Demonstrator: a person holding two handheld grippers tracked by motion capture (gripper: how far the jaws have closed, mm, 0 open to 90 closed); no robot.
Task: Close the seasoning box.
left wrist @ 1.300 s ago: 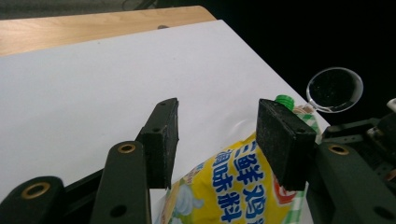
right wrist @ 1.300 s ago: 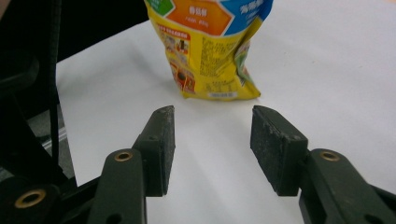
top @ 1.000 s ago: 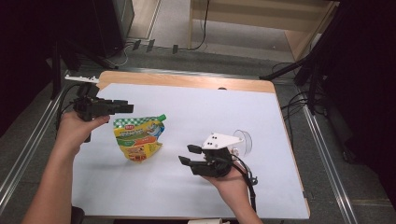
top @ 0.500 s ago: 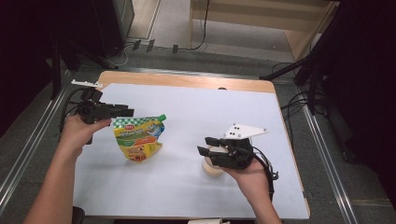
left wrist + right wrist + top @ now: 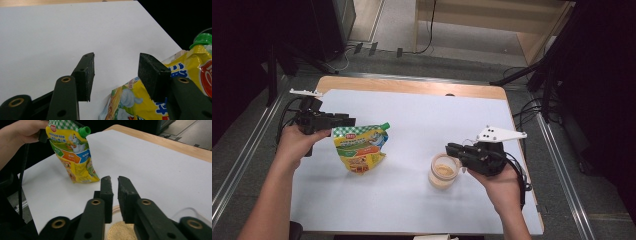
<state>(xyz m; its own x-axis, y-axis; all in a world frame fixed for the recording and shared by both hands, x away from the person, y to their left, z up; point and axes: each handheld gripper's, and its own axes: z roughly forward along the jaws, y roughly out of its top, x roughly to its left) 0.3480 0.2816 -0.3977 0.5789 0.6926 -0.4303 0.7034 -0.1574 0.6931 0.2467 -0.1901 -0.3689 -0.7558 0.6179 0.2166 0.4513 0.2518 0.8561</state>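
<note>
A yellow spouted pouch (image 5: 360, 150) with a green cap stands tilted on the white table (image 5: 422, 115). My left gripper (image 5: 349, 120) sits at the pouch's top left corner. In the left gripper view it is open (image 5: 116, 67), with bare table showing in the gap and the pouch (image 5: 195, 57) beside and under the right-hand jaw. A clear cup (image 5: 443, 172) of tan powder stands at the right. My right gripper (image 5: 451, 149) hovers over its far rim. Its jaws (image 5: 115, 182) are almost closed with a thin slit and nothing between them, and the powder (image 5: 122, 230) lies below.
A clear round piece (image 5: 192, 213) lies on the table just beyond the cup, under my right hand. The table's wooden far edge (image 5: 412, 86) runs along the back. Cables and dark stands crowd the floor around the table.
My right gripper has drawn back to the right, uncovering the cup of powder. The left gripper and the pouch have barely shifted.
</note>
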